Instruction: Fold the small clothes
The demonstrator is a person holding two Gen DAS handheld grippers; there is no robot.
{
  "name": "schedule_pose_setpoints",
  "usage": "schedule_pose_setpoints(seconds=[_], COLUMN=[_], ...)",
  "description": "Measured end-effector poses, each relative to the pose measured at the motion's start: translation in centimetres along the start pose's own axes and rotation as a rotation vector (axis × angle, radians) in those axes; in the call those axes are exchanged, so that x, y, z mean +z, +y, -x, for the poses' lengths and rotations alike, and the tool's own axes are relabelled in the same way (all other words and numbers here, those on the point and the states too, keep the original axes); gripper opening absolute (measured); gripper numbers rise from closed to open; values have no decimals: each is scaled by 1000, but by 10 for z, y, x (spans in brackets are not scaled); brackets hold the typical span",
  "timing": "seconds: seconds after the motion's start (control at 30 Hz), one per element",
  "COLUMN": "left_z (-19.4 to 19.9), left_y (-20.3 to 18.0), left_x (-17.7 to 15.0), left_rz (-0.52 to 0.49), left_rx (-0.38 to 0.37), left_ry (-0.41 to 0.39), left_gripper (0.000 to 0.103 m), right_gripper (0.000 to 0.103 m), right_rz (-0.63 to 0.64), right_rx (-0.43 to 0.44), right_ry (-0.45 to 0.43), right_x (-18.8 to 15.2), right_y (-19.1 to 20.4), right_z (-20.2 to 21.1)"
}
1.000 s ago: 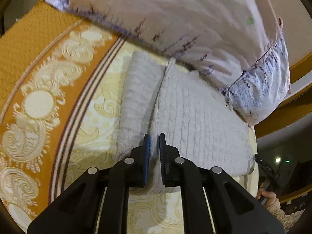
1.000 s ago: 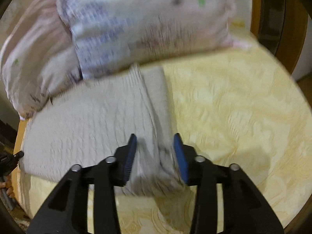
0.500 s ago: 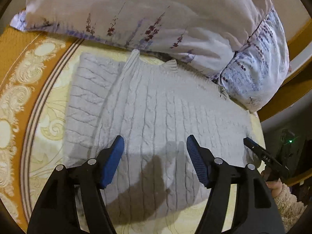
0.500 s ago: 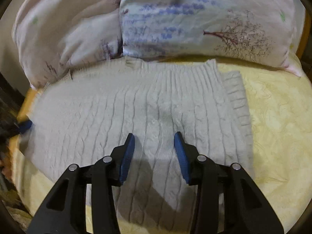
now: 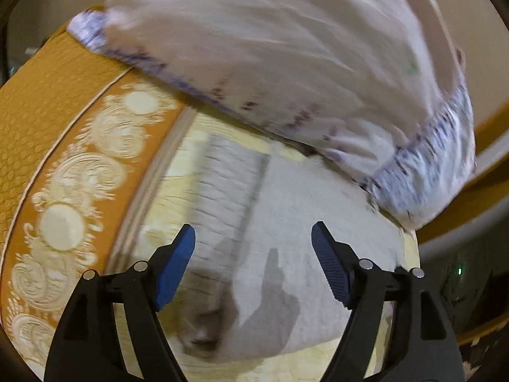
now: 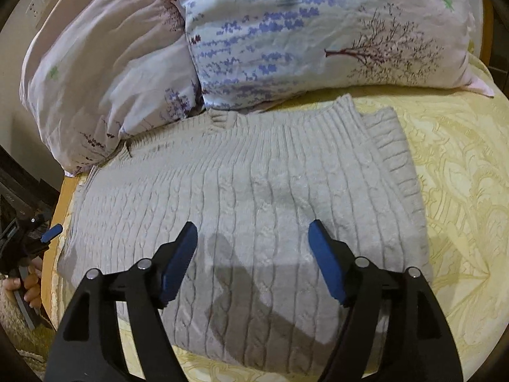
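Note:
A pale grey cable-knit sweater [image 6: 241, 197] lies flat and folded on the yellow bedspread [image 6: 458, 197], its ribbed edge toward the pillows. It also shows, blurred, in the left wrist view [image 5: 305, 222]. My right gripper [image 6: 253, 254] is open and empty, hovering over the sweater's near part. My left gripper [image 5: 253, 261] is open and empty above the sweater's left part, where a folded strip [image 5: 222, 191] lies beside the main body. The left gripper also shows at the far left edge of the right wrist view [image 6: 47, 232].
Two floral pillows [image 6: 318, 31] [image 6: 105, 73] lie against the sweater's far edge. An orange patterned border [image 5: 73, 175] runs along the bedspread's left side. The bed's wooden edge [image 6: 54, 222] is at the left, with a hand [image 6: 28, 289] beside it.
The left gripper went from shut on the sweater's fold to wide open and has swung left. The right gripper opened wider and now sits steady over the flattened sweater.

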State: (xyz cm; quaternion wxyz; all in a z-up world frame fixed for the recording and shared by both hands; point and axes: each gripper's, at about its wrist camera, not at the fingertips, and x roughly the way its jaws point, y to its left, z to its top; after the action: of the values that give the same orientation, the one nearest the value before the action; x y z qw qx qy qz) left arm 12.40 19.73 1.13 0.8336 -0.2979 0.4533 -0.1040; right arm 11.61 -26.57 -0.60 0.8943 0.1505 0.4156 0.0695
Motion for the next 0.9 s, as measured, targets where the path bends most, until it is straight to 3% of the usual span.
schedule_pose_setpoints(seconds=[0.2, 0.33, 0.63, 0.77, 0.83, 0.9], left_z=[-19, -34, -46, -52, -55, -57], left_y=[19, 15, -5, -17, -20, -21], left_x=[10, 11, 8, 4, 3, 3], left_rz=[85, 80, 42, 24, 25, 34], left_rx=[-47, -70, -78, -61, -50, -33], left_ry=[58, 92, 83, 86, 90, 98], left_gripper=[76, 76, 75, 69, 60, 39], right_gripper=[82, 83, 85, 87, 87, 87], right_rz=[22, 21, 23, 29, 29, 28], right_rx=[6, 9, 9, 12, 14, 17], right_ry=[13, 15, 14, 15, 15, 14], right_x=[-3, -3, -2, -1, -1, -1], right_y=[5, 7, 9, 10, 10, 9], right_z=[-3, -2, -2, -4, -4, -4])
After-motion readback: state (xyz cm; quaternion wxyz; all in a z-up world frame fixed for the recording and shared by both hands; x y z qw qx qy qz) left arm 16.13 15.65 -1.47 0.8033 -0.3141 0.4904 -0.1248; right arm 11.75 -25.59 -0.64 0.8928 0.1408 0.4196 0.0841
